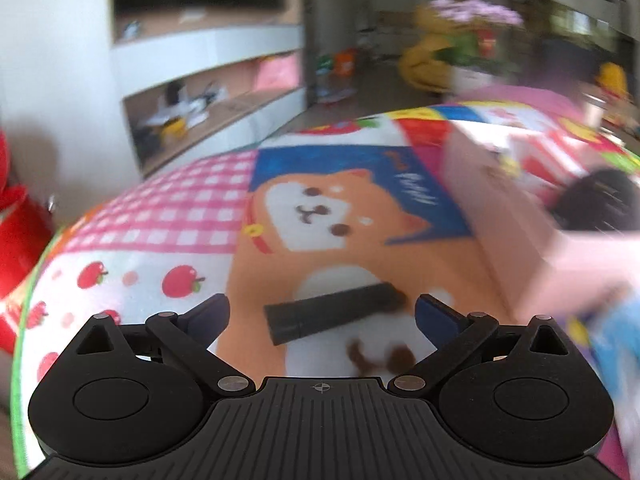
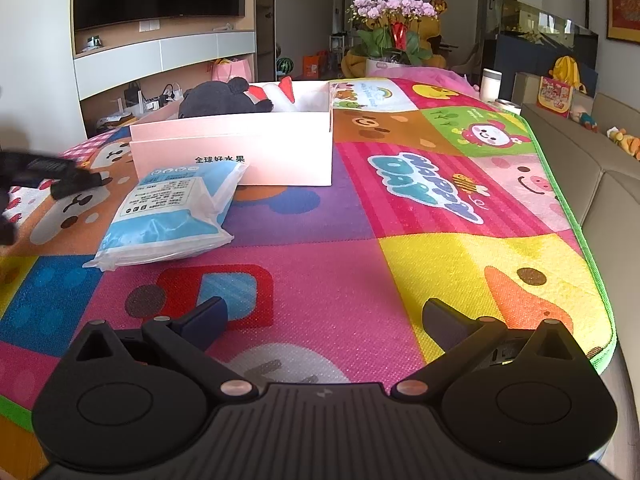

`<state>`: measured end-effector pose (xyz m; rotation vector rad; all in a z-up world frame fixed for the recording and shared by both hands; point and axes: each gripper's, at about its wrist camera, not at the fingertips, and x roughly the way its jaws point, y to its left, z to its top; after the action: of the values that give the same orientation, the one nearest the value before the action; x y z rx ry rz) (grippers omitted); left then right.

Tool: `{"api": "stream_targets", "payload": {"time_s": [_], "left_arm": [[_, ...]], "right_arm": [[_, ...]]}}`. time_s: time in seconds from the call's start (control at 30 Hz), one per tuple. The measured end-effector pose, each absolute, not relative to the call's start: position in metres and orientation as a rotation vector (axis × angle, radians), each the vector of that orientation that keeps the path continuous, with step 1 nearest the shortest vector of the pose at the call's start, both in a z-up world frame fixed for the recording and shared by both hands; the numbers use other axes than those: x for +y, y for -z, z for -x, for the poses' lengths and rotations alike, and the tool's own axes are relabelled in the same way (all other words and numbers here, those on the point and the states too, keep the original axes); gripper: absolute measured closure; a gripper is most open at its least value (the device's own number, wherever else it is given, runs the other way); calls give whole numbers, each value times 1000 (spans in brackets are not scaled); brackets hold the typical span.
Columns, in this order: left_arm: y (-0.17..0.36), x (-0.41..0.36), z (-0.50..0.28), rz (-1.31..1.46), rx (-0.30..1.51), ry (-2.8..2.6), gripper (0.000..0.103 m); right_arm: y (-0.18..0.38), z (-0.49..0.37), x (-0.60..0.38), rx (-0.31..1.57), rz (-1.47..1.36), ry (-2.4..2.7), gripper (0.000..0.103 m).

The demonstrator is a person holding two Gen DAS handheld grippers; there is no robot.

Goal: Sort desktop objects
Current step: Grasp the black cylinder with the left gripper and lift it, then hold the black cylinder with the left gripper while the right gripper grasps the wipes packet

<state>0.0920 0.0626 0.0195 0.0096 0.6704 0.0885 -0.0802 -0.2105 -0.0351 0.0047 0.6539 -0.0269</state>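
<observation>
A black cylinder-like object (image 1: pixel 334 312) lies on the colourful play mat (image 1: pixel 200 216), just ahead of my open left gripper (image 1: pixel 322 316), between its two fingers. A pink-white cardboard box (image 2: pixel 236 148) stands on the mat and holds a dark plush toy (image 2: pixel 218 100) and a white and red plush (image 2: pixel 276 94). A blue and white plastic pack (image 2: pixel 172 212) leans against the box front. My right gripper (image 2: pixel 324 320) is open and empty over the mat (image 2: pixel 440 208), well short of the pack. The left gripper shows blurred at the right wrist view's left edge (image 2: pixel 44 176).
The box side (image 1: pixel 492 216) rises at the right of the left wrist view. A red object (image 1: pixel 16 224) stands off the mat's left edge. A white cup (image 2: pixel 491 84) and a flower pot (image 2: pixel 390 40) stand at the mat's far end. A sofa (image 2: pixel 600 184) runs along the right.
</observation>
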Motion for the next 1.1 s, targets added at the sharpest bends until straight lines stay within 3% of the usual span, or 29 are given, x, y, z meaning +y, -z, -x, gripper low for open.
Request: {"api": "stream_targets", "payload": {"time_s": [0.1,0.17,0.47,0.9,1.0,1.1], "left_arm": [[-14,63,-110,9,688,-97,3],[-14,63,-115,0,672,-102,23],[-17,61,-104,-15,677,-15,23],[-18,11,28,-24,699,349,21],[-16,12,29,-21,700,358,6],[-13,11,31,-27,700,360,1]], "right_arm": [[35,80,-210,653,-1,27,0],[35,80,-210,651,-1,25,0],[35,79,-209,650,4,22,0],[34,76,-208,670,1,29,0],[33,74,-208,685,0,31,0],[32,72,-208,696,4,31,0]]}}
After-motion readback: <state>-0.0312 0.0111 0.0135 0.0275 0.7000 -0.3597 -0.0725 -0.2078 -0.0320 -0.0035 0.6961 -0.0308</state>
